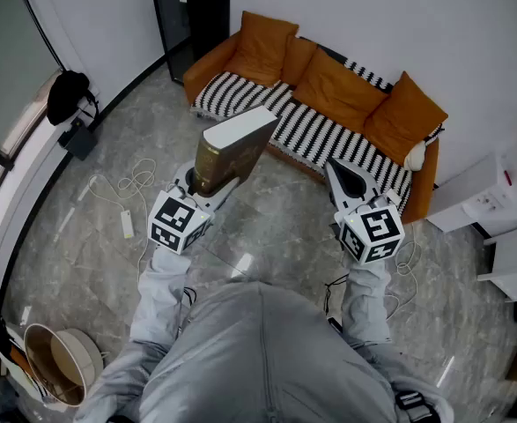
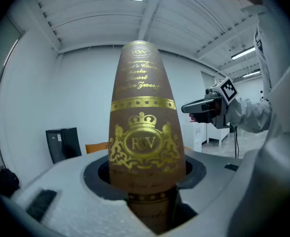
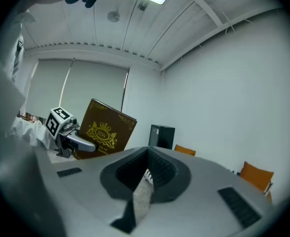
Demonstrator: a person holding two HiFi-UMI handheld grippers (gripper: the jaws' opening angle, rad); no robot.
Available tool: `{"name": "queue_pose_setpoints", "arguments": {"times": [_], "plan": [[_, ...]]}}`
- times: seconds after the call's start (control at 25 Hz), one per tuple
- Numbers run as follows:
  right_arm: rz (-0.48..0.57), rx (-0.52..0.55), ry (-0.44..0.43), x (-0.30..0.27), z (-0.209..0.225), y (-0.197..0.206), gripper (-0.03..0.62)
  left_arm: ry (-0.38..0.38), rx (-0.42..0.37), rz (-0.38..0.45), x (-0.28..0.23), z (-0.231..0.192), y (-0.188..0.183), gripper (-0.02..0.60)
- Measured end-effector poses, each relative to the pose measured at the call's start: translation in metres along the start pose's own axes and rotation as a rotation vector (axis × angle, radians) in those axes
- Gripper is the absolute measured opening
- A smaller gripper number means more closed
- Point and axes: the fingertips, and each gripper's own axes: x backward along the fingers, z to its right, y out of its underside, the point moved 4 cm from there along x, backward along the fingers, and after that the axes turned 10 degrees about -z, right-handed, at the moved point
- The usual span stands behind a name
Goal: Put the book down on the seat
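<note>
Left gripper view: book (image 2: pixel 144 132) stands upright, spine between jaws.

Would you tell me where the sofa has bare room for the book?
The striped seat is bare along its front, ahead of the orange cushions crowding the back. A white object occupies its right end in the head view.

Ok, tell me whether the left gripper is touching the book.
Touching. In the left gripper view the jaws of the left gripper clamp the book on both sides.
</note>
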Motion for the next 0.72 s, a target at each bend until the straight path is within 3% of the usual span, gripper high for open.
{"name": "queue_pose_setpoints", "arguments": {"times": [0.44,0.72], "plan": [[0.045,-0.045,-0.034,0.004,0.012,0.0,0.029,-0.001,-0.055,-0.006,-0.013,0.008,-0.014,0.245],[0.06,-0.027,-0.049,0.008,0.026,0.002,0.029,-0.017,-0.044,0.004,-0.025,0.011,-0.022,0.247]]}}
